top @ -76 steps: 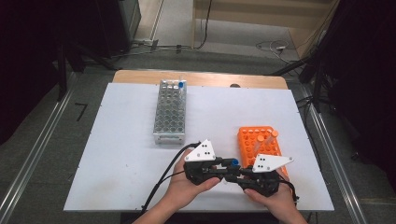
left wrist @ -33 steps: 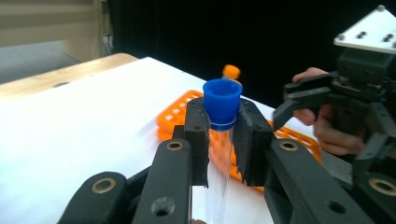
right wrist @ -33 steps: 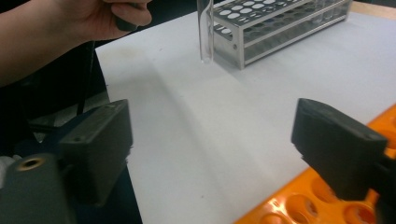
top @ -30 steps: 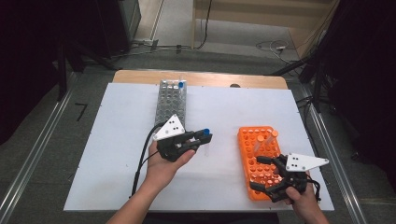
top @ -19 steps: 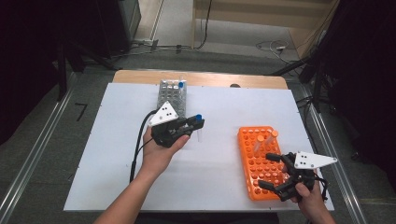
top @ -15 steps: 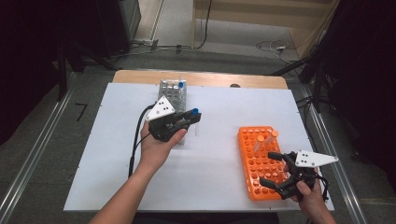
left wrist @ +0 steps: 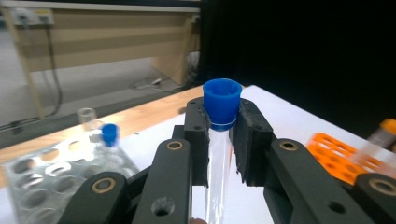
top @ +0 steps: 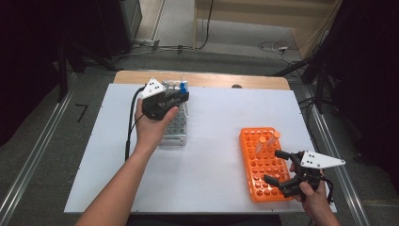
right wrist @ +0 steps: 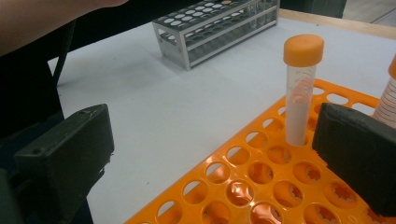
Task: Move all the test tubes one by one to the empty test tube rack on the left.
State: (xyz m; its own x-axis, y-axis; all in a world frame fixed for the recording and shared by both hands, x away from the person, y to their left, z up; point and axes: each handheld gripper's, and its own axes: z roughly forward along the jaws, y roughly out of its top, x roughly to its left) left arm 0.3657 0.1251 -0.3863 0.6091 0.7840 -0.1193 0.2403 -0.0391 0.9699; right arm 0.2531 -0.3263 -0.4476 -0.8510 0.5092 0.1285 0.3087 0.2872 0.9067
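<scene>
Blue-capped tube (left wrist: 219, 135), hidden from above, shows clamped in left gripper (left wrist: 220, 140).

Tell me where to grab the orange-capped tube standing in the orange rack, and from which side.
Grip the orange-capped tube on its clear wall just under the cap, coming from above or from the open white-table side. It stands upright in the orange rack, so only its upper part is free, and a second tube stands close beside it. The right gripper, jaws wide open, already faces it.

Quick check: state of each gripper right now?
Left gripper: shut on the blue-capped tube, above the metal rack.
Right gripper: open, holding nothing, over the orange rack.
</scene>
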